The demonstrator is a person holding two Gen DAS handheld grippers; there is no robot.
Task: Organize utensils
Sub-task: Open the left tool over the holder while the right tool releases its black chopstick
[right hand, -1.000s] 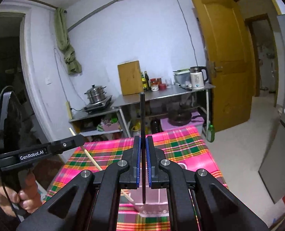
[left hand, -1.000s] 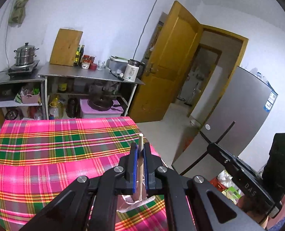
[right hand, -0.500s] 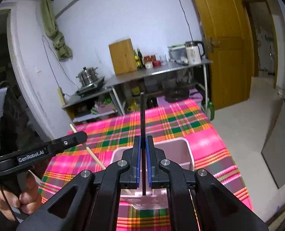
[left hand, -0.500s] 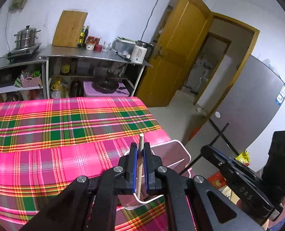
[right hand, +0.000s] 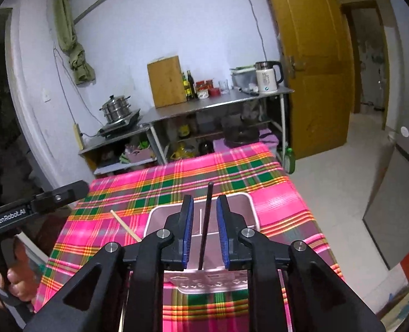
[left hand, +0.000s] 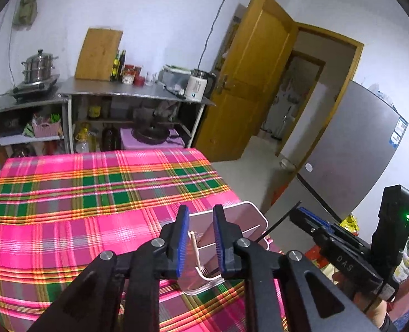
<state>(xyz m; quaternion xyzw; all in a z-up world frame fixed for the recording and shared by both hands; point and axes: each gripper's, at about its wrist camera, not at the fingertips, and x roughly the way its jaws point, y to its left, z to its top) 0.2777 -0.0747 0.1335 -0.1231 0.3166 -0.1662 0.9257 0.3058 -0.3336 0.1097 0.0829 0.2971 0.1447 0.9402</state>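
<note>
Both grippers are letting go over the pink holder (right hand: pixel 248 207) at lower centre: the left gripper (left hand: pixel 200 238) is spreading around a wooden chopstick (left hand: pixel 194 246), the right gripper (right hand: pixel 204 235) around a black chopstick (right hand: pixel 206 221), both already standing inside. The plaid tablecloth (left hand: pixel 93 193) is lying bare beyond, its edge just beside the holder.

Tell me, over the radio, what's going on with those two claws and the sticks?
Both claws, left and right, opening. Wooden chopstick and black chopstick loose in pink holder. Nothing in the way.

Pink-green plaid tablecloth (left hand: pixel 93 207); pale pink bin (right hand: pixel 248 202); black chopstick (right hand: pixel 206 221).
</note>
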